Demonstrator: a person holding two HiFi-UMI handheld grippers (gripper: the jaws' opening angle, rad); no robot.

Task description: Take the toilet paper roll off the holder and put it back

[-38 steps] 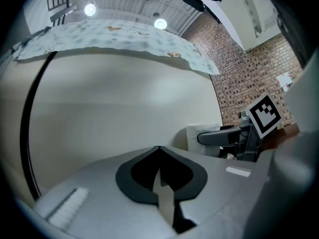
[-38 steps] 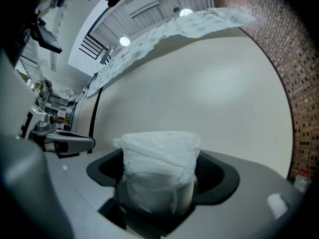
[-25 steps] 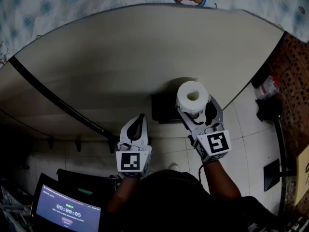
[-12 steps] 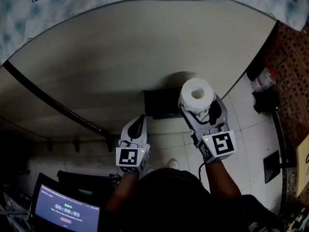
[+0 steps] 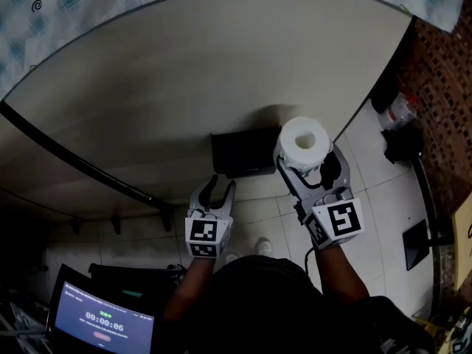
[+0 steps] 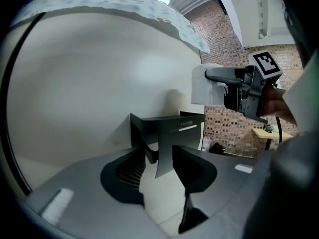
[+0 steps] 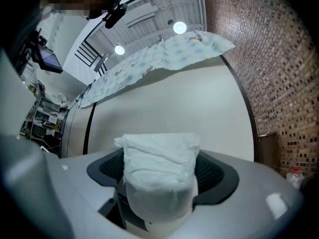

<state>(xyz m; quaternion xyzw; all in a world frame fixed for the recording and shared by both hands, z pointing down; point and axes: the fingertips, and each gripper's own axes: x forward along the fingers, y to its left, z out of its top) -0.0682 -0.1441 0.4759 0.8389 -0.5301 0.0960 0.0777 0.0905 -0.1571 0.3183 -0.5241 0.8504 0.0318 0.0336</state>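
Note:
A white toilet paper roll (image 5: 304, 141) stands upright, off the holder, with my right gripper (image 5: 310, 161) shut on its sides; it fills the right gripper view (image 7: 157, 178). The black holder (image 5: 243, 153) is fixed to the cream wall just left of the roll. My left gripper (image 5: 220, 189) is below the holder, its jaws opening. In the left gripper view the holder (image 6: 167, 126) is close ahead. Its thin hanging arm (image 6: 162, 158) shows in the gap of the left gripper (image 6: 159, 172), untouched by the pads. The roll (image 6: 205, 86) is at upper right there.
A cream wall (image 5: 184, 87) carries a dark diagonal pipe (image 5: 74, 164). Patterned cloth (image 5: 59, 6) hangs along the top. A brick wall (image 5: 442, 87) and dark items (image 5: 402, 142) lie to the right. A lit screen (image 5: 103, 323) sits at bottom left, over a tiled floor (image 5: 383, 220).
The left gripper's jaws, shut before, now stand apart, and it has shifted slightly right below the holder. The right gripper still holds the roll, barely moved.

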